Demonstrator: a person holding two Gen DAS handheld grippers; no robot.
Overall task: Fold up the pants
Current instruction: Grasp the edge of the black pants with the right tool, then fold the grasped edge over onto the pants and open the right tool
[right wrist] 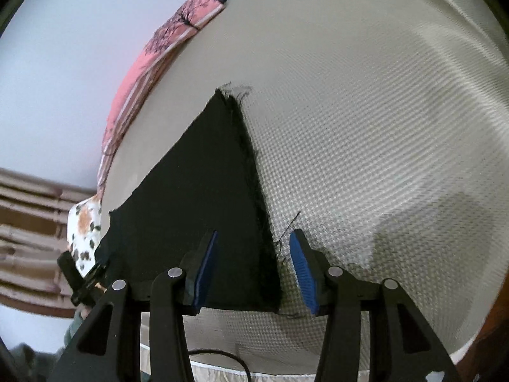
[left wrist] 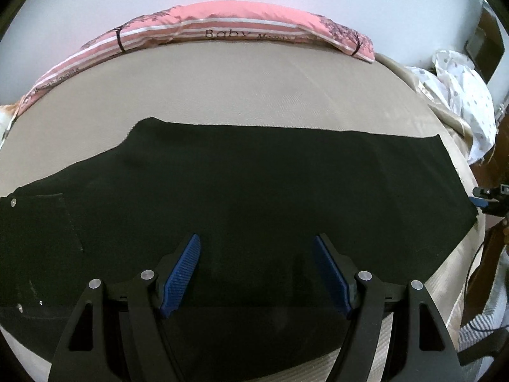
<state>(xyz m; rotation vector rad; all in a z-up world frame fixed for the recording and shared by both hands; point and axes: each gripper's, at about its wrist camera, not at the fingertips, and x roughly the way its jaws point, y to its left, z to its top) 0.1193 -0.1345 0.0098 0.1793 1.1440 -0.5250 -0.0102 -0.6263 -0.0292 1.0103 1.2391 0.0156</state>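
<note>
From the left wrist, the black pants lie flat across the beige mattress, and the left gripper hangs over them, jaws wide and empty. From the right wrist, the right gripper stands parted astride the frayed hem, pads clear of it.

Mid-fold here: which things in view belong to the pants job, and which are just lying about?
Job:
black pants, spread flat on the beige mattress
left hand-held gripper, open
right hand-held gripper, open at the frayed hem

Lying about:
pink striped pillow
white dotted cloth
</note>
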